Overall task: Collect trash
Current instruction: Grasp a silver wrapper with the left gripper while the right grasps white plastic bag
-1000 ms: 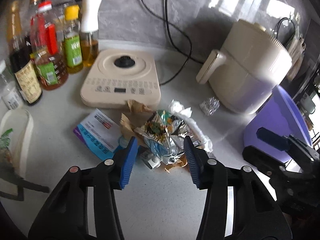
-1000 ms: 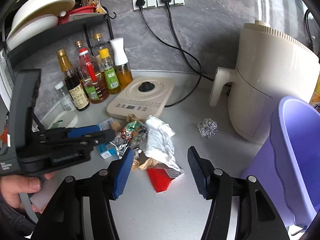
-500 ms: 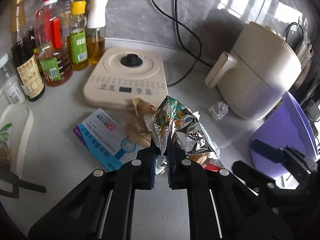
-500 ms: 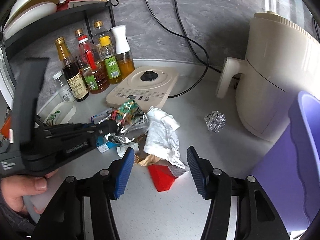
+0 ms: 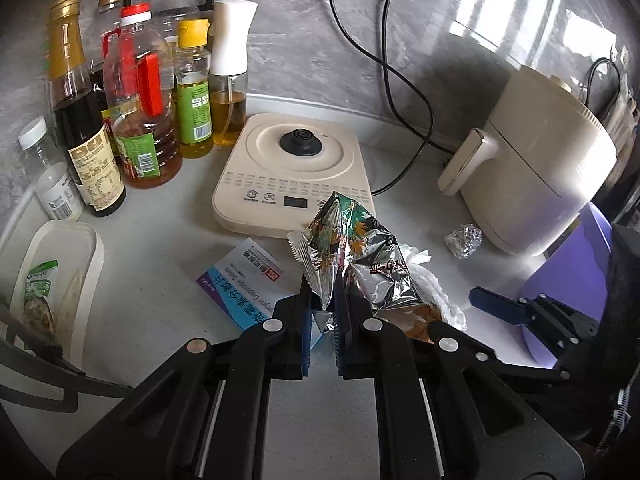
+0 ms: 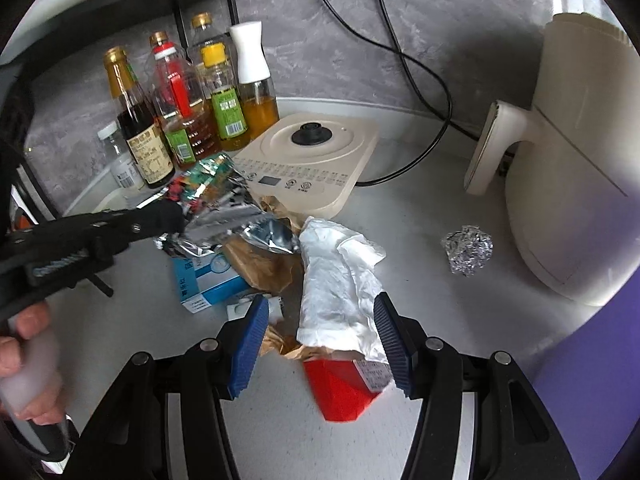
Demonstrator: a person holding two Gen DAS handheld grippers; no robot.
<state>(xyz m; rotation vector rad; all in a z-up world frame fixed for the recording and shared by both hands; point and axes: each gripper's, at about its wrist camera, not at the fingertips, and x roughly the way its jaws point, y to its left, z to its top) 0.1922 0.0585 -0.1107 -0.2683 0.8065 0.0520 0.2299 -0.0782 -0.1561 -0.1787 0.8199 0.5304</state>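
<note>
My left gripper point(image 5: 322, 300) is shut on a crumpled foil snack bag point(image 5: 352, 248) and holds it above the counter; the bag also shows in the right wrist view point(image 6: 224, 208). My right gripper point(image 6: 320, 332) is open, its fingers on either side of a white crumpled tissue point(image 6: 340, 280) that lies over a red wrapper point(image 6: 340, 388). Brown paper point(image 6: 264, 264), a blue-and-white box point(image 6: 204, 284) and a foil ball point(image 6: 466, 250) lie on the counter. A purple bin point(image 5: 568, 276) stands at the right.
A cream induction cooker point(image 5: 296, 172) sits behind the trash. Several oil and sauce bottles point(image 5: 148, 112) stand at the back left. A cream air fryer point(image 5: 532, 176) is at the right, with black cables along the wall. A white tray point(image 5: 60, 280) lies at the left.
My left gripper closed on the foil snack bag and lifted it off the pile. My right gripper moved in lower over the tissue and red wrapper, still open.
</note>
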